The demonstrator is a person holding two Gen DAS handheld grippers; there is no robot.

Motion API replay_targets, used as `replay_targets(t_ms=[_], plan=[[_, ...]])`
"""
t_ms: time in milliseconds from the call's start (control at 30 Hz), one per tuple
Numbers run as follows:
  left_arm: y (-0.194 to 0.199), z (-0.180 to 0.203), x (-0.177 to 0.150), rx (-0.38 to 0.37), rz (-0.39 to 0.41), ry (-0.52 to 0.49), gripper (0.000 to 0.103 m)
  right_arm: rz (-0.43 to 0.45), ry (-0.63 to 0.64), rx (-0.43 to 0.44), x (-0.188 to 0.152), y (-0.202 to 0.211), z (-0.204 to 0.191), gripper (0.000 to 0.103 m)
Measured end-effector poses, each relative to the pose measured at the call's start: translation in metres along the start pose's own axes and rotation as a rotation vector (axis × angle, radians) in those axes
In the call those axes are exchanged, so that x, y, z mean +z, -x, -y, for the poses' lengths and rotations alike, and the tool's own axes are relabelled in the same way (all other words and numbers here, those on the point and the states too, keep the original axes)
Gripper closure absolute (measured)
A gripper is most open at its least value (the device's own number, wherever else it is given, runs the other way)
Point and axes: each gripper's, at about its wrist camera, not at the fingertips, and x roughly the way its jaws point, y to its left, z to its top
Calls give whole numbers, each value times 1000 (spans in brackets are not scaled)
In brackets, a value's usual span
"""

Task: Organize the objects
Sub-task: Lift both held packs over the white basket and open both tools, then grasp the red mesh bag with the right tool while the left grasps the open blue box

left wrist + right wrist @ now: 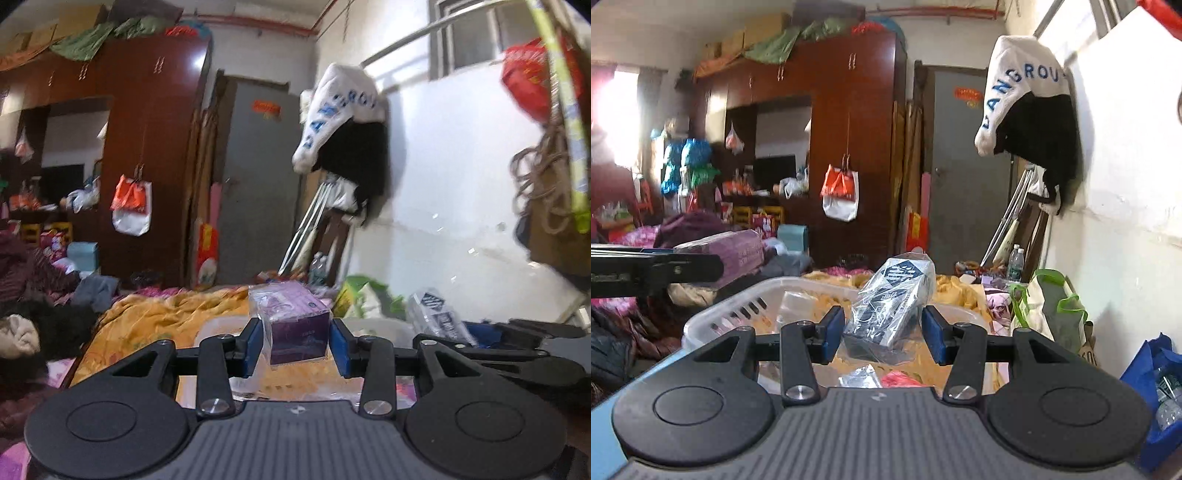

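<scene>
My left gripper is shut on a purple box wrapped in clear plastic, its blue pads pressing both sides. That box and the left gripper also show at the left of the right wrist view. My right gripper is shut on a black-and-white pack in crinkled clear wrap, held tilted above a white slotted basket. In the left wrist view the same pack and right gripper sit at the right, with the basket rim just below.
A yellow blanket covers the bed under the basket. A dark wardrobe and grey door stand behind. A green-trimmed bag and a blue bag with bottles lie along the right wall, under a hanging garment.
</scene>
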Motion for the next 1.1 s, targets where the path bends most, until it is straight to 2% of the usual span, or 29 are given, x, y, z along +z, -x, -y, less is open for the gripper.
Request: replay_targets(t_ms=[33,67,100,133,200,267,367,433,500,667,833,933,1000,1100], plan=[[-9,1,0,3,-18,-4,52,-6,8,-2,0,-4,-1,47],[-20,1,0,3,-48,-6,45,-17,11,-1,0,-8,-1,31],[-27,1,-1,6,-68,0,33,-22,8,-1,-1,-8,0,17],[-32,-1,-4,17,-81,8,28,-10,-5,-11,-3,-5,2,15],[-28,-5,-11,32,-94,16,27,-3,-25,2,-10,10,5,5],[-14,-9,-20,11,-82,22,24,0,-22,35,-20,29,9,0],[19,-13,-42,-15,-68,38,17,6,-34,58,-40,55,15,0],[37,-8,-63,2,-79,-7,12,-54,-44,79,-61,63,16,0],[46,-2,-80,45,-105,-52,12,-127,-34,64,-75,56,14,0],[38,-1,-105,-20,-198,-50,12,-258,-36,63,-99,30,10,2],[24,0,-113,-23,-219,-43,12,-334,-65,108,-106,13,11,18],[20,-2,-121,6,-231,-34,12,-340,-65,106,-112,12,10,24],[15,-5,-124,6,-247,-22,12,-338,-77,119,-114,13,12,35],[10,-2,-129,17,-257,-25,12,-330,-76,127,-118,12,12,42]])
